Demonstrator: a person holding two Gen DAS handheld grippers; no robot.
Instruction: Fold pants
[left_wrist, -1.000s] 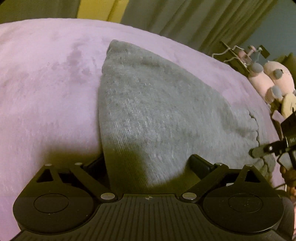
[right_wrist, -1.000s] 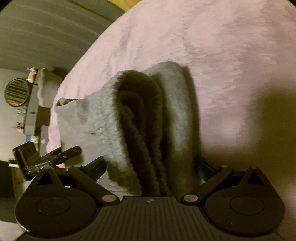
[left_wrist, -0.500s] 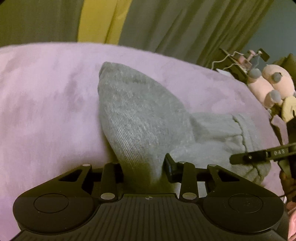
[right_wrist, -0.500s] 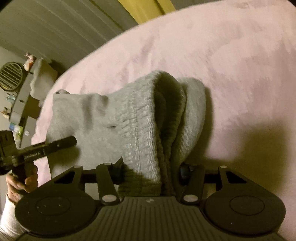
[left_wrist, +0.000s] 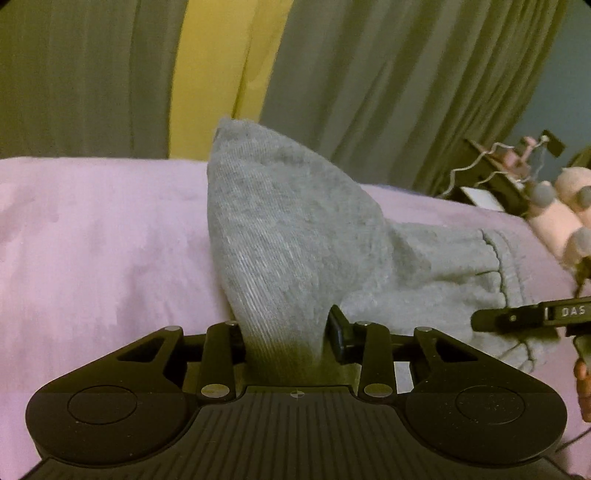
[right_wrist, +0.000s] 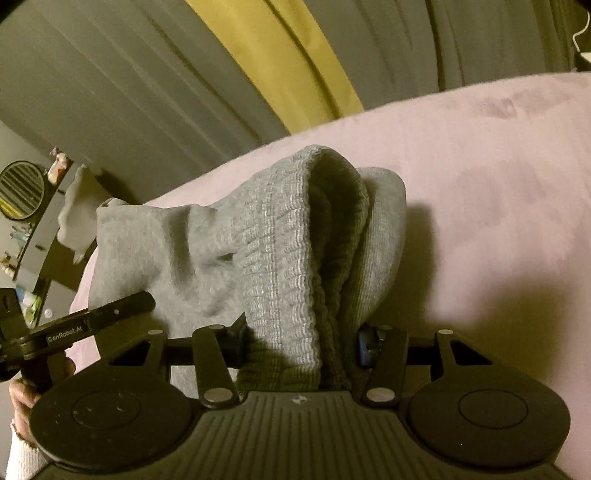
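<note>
Left gripper (left_wrist: 284, 334): jaws clenched on a corner of the grey pants (left_wrist: 295, 236), cloth rising in a peak between them.
Right gripper (right_wrist: 299, 343): jaws pinching the ribbed waistband (right_wrist: 291, 258), bunched in folds.
Pants: lifted at both ends, sagging between, above the pink blanket (left_wrist: 92, 240).

hand-held gripper (right_wrist: 299, 343): matte black | ribbed body | silver screws

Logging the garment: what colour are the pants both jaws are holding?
Heather grey knit pants, ribbed at the waistband; clearest in the left wrist view.
</note>
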